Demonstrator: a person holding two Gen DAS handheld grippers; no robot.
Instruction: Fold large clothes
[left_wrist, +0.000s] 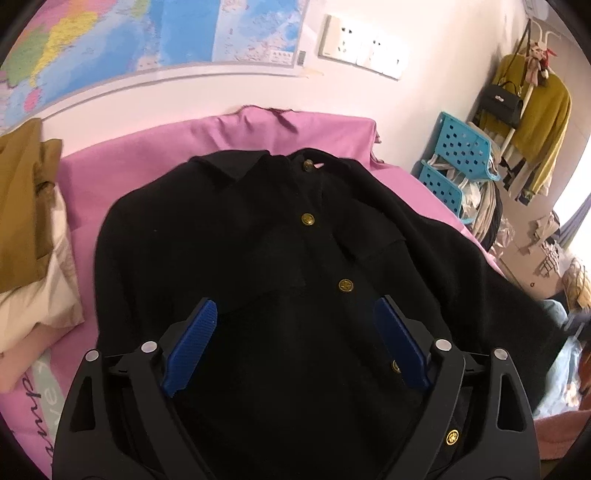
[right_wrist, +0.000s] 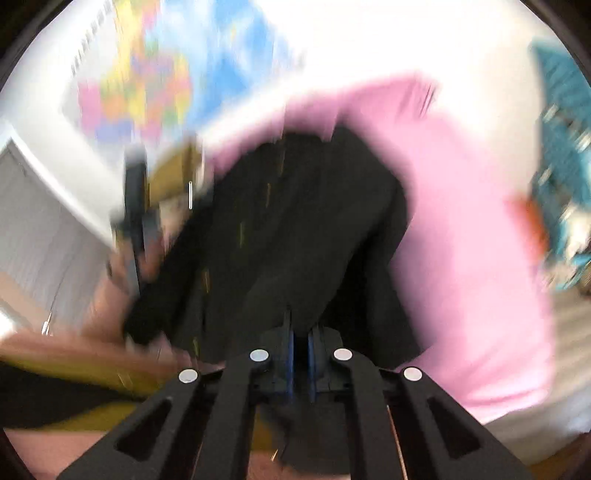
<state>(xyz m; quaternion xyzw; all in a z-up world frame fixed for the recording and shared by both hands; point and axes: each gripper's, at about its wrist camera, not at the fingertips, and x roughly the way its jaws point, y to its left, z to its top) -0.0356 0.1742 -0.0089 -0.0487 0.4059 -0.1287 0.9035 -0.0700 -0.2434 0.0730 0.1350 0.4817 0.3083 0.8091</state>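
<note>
left wrist: my left hand-held gripper (left_wrist: 295, 347) hangs spread above the black buttoned jacket (left_wrist: 229, 236), flat on the pink bed sheet (left_wrist: 155, 162), barely folded. right wrist, blurred: my right hand-held gripper (right_wrist: 300, 363) pinches jacket fabric; folding mostly remains, i judge.

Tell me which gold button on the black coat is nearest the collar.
The top button on the black coat, right at the collar. The other buttons run down the placket toward the left tool.

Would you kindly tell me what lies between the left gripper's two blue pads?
In the left wrist view, only the black coat shows between the open left gripper pads; its gold buttons run just beyond.
</note>
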